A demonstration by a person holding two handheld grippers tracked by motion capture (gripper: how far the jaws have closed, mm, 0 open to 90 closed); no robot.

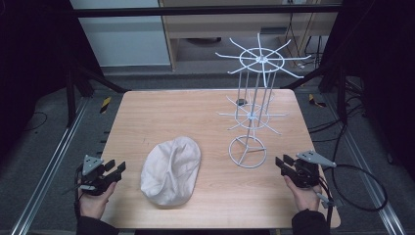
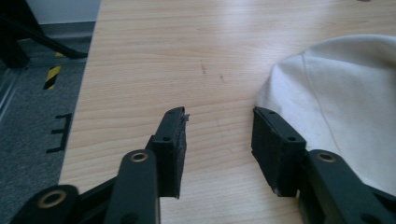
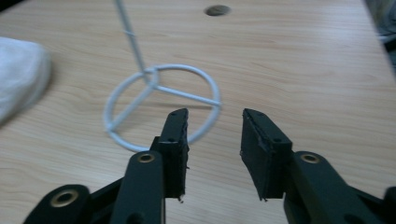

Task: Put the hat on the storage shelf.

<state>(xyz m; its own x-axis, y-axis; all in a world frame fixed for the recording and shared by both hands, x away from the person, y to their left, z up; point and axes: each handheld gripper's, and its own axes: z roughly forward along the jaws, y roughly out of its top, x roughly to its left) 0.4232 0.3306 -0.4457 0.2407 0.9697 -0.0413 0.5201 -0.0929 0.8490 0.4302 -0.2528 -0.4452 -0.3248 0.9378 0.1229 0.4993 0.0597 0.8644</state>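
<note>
Both grippers, left (image 1: pixel 119 169) and right (image 1: pixel 281 161), sit open and empty; the soft cream cloth cap (image 1: pixel 171 170) may slip, and the white wire rack (image 1: pixel 250 105) may tip if knocked

Two hands come in from the bottom edge of the high view, each in a dark sleeve and each holding a black two-jaw gripper low over the near part of the table. The left hand (image 1: pixel 94 199) is at the lower left, wrapped around its handle from below. The left gripper (image 1: pixel 117 169) points toward the right and slightly away, with a grey three-cornered plate on top. Its jaws stand apart with nothing between them. The right hand (image 1: pixel 306 196) is at the lower right. The right gripper (image 1: pixel 283 162) points toward the left, jaws likewise parted and empty, and a black cable loops away from it to the right.
</note>
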